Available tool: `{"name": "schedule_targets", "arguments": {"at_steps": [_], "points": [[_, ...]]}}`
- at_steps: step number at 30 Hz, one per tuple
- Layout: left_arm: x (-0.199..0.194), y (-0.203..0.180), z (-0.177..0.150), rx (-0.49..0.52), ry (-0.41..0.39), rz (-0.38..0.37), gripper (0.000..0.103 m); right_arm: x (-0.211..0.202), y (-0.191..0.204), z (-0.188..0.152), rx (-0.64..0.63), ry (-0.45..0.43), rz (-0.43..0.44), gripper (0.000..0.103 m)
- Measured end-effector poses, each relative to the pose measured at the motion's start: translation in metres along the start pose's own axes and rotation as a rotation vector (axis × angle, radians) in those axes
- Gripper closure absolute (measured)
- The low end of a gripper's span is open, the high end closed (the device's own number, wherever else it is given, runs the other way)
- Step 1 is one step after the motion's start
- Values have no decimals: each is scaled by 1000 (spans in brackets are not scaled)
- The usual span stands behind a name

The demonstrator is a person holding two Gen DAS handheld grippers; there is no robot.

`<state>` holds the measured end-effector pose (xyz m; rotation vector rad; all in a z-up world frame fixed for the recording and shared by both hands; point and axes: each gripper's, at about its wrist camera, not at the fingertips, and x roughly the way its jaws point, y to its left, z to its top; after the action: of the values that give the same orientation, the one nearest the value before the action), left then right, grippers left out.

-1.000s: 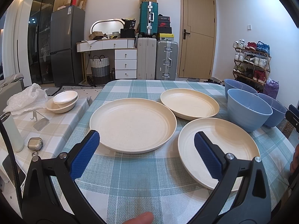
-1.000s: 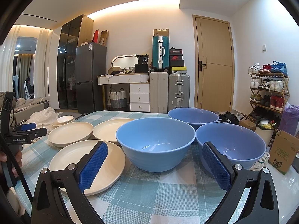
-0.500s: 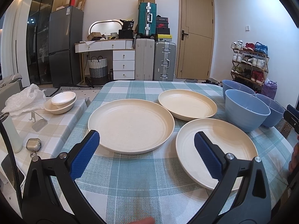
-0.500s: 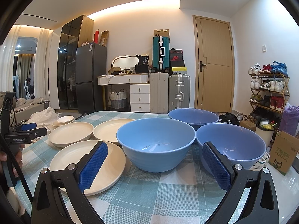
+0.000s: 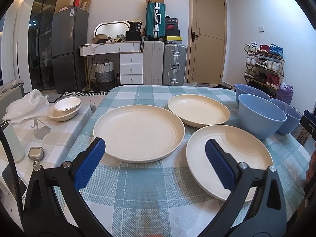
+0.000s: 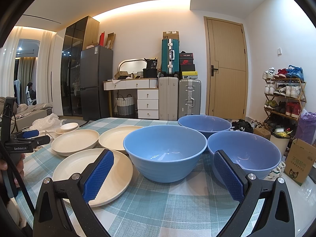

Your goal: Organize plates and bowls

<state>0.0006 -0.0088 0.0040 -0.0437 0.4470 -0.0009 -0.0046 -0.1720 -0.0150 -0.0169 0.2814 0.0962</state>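
Note:
Three cream plates lie on the checked tablecloth: a large one point(image 5: 138, 134) in the middle, one point(image 5: 198, 109) behind it, one point(image 5: 229, 158) at the near right. Three blue bowls stand to the right: the nearest point(image 6: 165, 154), one point(image 6: 204, 123) behind it, one point(image 6: 244, 154) to its right. My left gripper point(image 5: 154, 148) is open and empty above the near edge of the plates. My right gripper point(image 6: 164, 160) is open and empty in front of the nearest bowl. The left gripper also shows in the right wrist view point(image 6: 27, 138).
A lower side table point(image 5: 65, 136) at the left holds stacked small cream bowls point(image 5: 65, 108), a white plastic bag point(image 5: 25, 106), a phone stand point(image 5: 40, 130), an earbud case point(image 5: 36, 153) and a white bottle point(image 5: 12, 140). A cardboard box point(image 6: 301, 160) stands beyond the table's right edge.
The left view has shifted slightly, with the plates a little lower and to the left in frame. The right gripper has barely moved. Both grippers stay open.

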Motion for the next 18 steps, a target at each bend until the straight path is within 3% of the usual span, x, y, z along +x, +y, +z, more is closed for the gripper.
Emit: {"name": "schedule_targets", "arguments": {"at_steps": [18], "points": [[-1,6,-3,14,21,48,2,8,6,13,-6,38,5,0]]}}
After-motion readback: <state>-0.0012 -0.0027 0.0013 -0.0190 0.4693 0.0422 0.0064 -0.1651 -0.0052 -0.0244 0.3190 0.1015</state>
